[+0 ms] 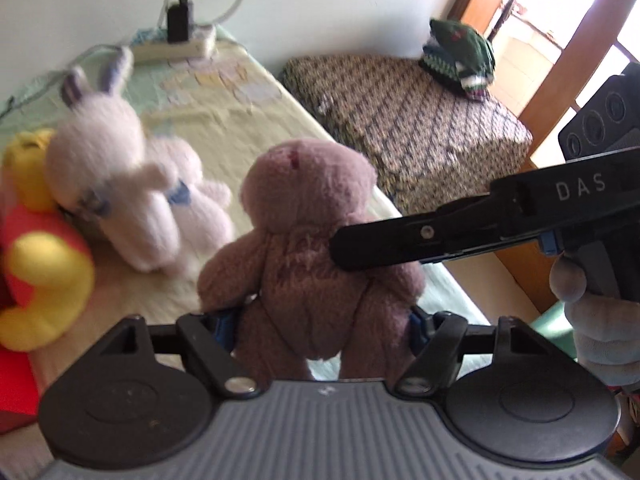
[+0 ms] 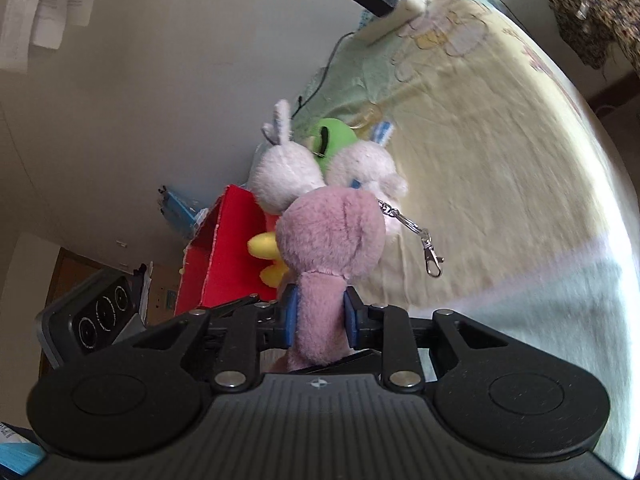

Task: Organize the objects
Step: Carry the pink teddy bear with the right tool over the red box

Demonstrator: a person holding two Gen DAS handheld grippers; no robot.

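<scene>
The mauve plush teddy bear [image 1: 308, 240] is held above the pale yellow bed sheet [image 1: 224, 120], gripped by both tools at once. The left gripper [image 1: 322, 322] pinches the bear's lower body between its blue pads [image 1: 224, 326]. The right gripper [image 2: 320, 316] is closed on one of the bear's limbs; in the left wrist view it enters from the right, touching the bear's flank.

Just behind the bear lie two white plush rabbits [image 1: 120, 184], a yellow and red plush toy [image 1: 40, 248] and a green plush toy [image 2: 330, 136], grouped beside a red box [image 2: 224, 252]. A metal keychain clasp [image 2: 432, 258] hangs from the bear's head.

A white power strip with black adapter [image 1: 180, 40] lies at the far end of the bed. A patterned covered block [image 1: 416, 120] stands well apart, carrying a green knitted item [image 1: 460, 56].
</scene>
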